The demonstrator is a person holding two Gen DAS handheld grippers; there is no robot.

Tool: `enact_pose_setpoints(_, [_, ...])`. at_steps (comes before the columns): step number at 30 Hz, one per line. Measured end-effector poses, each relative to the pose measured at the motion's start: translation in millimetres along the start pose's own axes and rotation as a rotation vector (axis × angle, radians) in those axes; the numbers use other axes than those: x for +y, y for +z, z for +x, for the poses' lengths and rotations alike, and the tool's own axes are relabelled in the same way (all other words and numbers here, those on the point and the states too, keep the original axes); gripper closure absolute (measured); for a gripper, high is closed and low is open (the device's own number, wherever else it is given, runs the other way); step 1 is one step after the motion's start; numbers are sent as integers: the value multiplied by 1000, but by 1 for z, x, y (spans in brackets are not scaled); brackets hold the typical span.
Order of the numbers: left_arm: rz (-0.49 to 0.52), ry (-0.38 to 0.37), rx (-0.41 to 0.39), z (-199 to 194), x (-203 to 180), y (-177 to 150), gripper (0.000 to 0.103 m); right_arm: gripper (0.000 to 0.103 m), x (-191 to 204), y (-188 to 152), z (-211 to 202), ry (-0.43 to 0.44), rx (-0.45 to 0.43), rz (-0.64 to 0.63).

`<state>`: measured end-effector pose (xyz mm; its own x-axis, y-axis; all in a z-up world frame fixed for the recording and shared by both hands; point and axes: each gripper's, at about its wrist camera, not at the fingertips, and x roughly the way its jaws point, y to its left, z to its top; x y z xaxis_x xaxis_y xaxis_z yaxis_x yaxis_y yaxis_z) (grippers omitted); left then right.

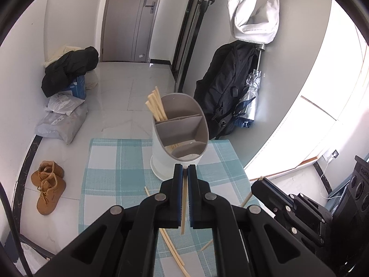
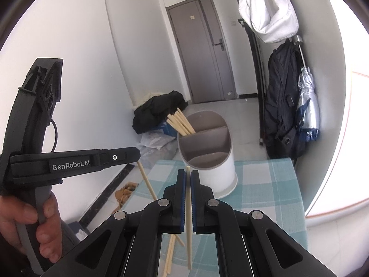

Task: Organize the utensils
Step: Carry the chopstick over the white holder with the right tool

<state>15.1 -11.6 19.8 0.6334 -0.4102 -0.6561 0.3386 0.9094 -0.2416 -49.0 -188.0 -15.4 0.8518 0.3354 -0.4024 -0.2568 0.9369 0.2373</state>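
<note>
One white holder (image 1: pixel 177 138) with three compartments stands on the checked mat (image 1: pixel 110 166), about five chopsticks in its far compartment and a few loose on the mat, while the left gripper (image 1: pixel 184 169) and right gripper (image 2: pixel 188 173) each pinch one chopstick, jaws nearly closed.

The tabletop (image 1: pixel 108 161) is covered by a teal-and-white checked cloth (image 1: pixel 120 184). A white utensil holder (image 1: pixel 177 138) with grey inner compartments stands upright on the cloth near its far edge. Several loose chopsticks (image 1: pixel 170 247) lie flat on the cloth at the near side, crossing one another; their exact count is unclear, as the claws hide part of them.
</note>
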Motion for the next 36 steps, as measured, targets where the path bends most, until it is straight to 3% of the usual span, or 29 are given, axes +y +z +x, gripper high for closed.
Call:
enact_pose_setpoints(7, [11,-41,-3,-8,-15,27,103,100,-4,34,-2,1,-32,-37])
enact_pose_setpoints(18, [-4,-65,-78,-26,-19,104,103,100,-3,129,4,34,-114,-136])
enact_pose_setpoints(27, [-50,-73,-127,-11,-4,150,103,100,0,186,42,52,-139,-199])
enact_pose_setpoints(36, [-99,-52,-121,24,30,165,103,100,-4,205,92,63,-124,-219])
